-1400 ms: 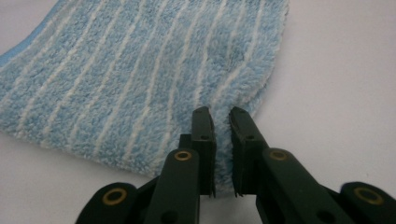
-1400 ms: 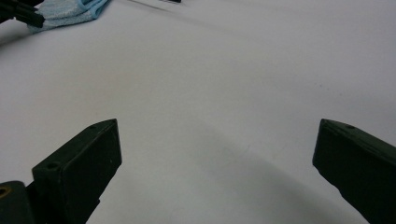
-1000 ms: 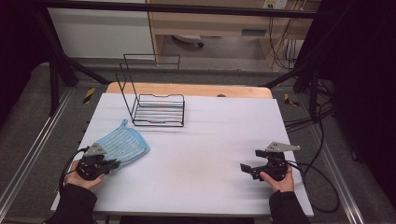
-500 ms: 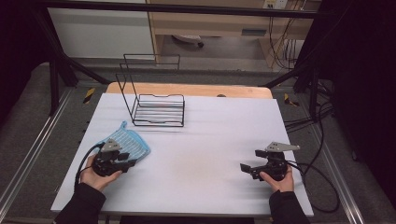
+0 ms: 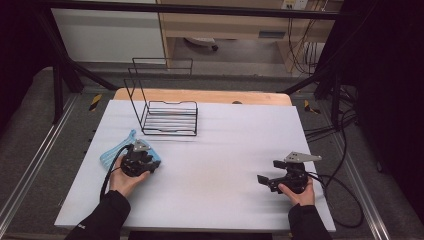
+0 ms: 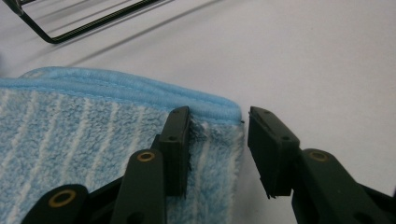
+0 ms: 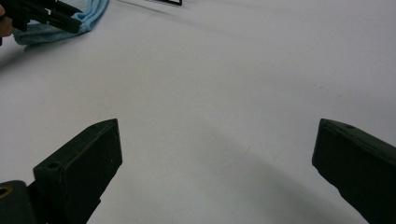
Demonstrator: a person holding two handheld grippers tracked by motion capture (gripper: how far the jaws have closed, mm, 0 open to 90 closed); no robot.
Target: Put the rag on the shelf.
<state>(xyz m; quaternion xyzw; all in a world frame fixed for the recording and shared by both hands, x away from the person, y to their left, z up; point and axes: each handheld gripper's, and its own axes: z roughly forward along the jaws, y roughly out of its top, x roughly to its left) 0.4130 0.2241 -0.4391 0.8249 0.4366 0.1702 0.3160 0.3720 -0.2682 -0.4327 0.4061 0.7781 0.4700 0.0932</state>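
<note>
A light blue striped towel [image 5: 111, 153] lies on the white table [image 5: 220, 150] at the left, partly under my left hand. My left gripper [image 5: 149, 163] rests over the towel's right corner. In the left gripper view the towel [image 6: 70, 135] has its hemmed corner lying in the narrow gap of the open left gripper [image 6: 218, 116], one jaw on the cloth, the other on the table beside it. My right gripper [image 5: 264, 179] sits at the right near the front edge, pointing left. It is wide open [image 7: 217, 135] over bare table, with nothing between the jaws.
A black wire rack [image 5: 169, 118] stands behind the towel toward the back left, its base edge [image 6: 70, 32] just beyond the cloth. Cables trail off the table's right side [image 5: 340, 190]. A wooden board [image 5: 200, 96] edges the back of the table.
My left gripper has moved forward and to the right over the towel to its right corner, and the towel now looks bunched under the hand. The right gripper has stayed put.
</note>
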